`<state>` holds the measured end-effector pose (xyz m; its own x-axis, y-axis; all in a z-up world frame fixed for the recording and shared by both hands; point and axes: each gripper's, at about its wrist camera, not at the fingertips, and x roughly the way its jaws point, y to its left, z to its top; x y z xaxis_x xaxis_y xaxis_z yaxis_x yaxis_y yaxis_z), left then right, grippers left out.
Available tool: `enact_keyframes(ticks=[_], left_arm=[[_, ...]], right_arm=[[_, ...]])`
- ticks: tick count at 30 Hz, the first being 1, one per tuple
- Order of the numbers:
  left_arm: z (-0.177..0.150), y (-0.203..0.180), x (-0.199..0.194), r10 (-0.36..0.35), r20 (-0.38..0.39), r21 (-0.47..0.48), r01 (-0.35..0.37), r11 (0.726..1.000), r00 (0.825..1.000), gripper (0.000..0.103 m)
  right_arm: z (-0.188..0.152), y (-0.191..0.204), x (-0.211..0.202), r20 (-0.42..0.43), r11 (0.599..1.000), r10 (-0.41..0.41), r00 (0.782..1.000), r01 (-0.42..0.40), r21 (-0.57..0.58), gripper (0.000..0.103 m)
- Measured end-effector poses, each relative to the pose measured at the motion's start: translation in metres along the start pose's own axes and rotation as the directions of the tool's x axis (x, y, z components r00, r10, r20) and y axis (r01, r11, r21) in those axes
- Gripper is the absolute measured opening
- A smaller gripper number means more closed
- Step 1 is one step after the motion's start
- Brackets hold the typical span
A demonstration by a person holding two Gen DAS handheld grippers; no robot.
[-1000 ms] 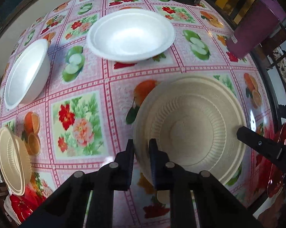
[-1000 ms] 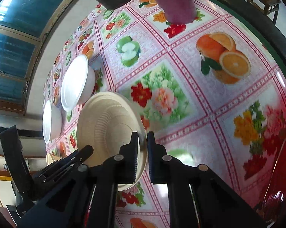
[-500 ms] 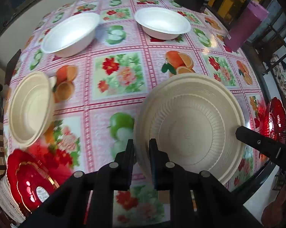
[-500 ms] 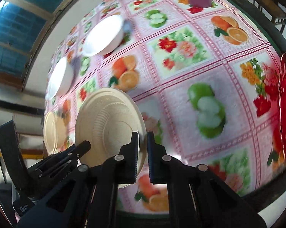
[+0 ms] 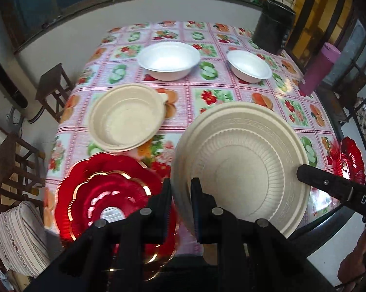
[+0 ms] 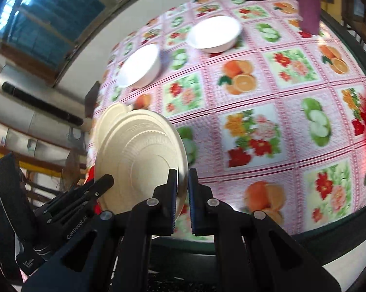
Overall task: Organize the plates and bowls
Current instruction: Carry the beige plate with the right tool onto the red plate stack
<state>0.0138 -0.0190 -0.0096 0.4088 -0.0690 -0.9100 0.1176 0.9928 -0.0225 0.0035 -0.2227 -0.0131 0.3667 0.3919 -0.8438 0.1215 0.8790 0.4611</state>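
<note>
Cream plate (image 5: 241, 168) in tongs: matt, pulp or paper look, fine ribbed ring, embossed rim. Second cream plate (image 5: 126, 116) on table, left: same matt finish. Two white bowls (image 5: 168, 59) far side: smooth, foam-like, dull sheen. Red plates (image 5: 105, 194) near left: glossy plastic look, gold-edged scalloped rim. Tablecloth (image 6: 256, 131): glossy plastic-coated sheet, fruit and flower print, light glare near edge. Left tongs (image 5: 180, 199) and right tongs (image 6: 182, 192): matt black plastic, metal-looking rivets. Purple flask (image 5: 319, 68) far right: smooth, satin. Stool (image 5: 52, 85) far left: dark wood.
</note>
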Motion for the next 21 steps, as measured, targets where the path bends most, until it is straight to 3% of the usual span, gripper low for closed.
enact_keyframes(ticks=[11, 21], left_arm=[[-0.029, 0.066, -0.025, 0.09, 0.035, -0.111, -0.086, 0.99, 0.995, 0.018], [-0.054, 0.102, -0.028, 0.142, 0.011, -0.192, -0.137, 0.972, 0.99, 0.018]], right_arm=[[-0.022, 0.072, 0.02, -0.037, 0.988, 0.057, 0.998, -0.061, -0.144, 0.01], [-0.04, 0.112, 0.044, -0.095, 0.969, 0.079, 0.992, -0.099, -0.224, 0.01]])
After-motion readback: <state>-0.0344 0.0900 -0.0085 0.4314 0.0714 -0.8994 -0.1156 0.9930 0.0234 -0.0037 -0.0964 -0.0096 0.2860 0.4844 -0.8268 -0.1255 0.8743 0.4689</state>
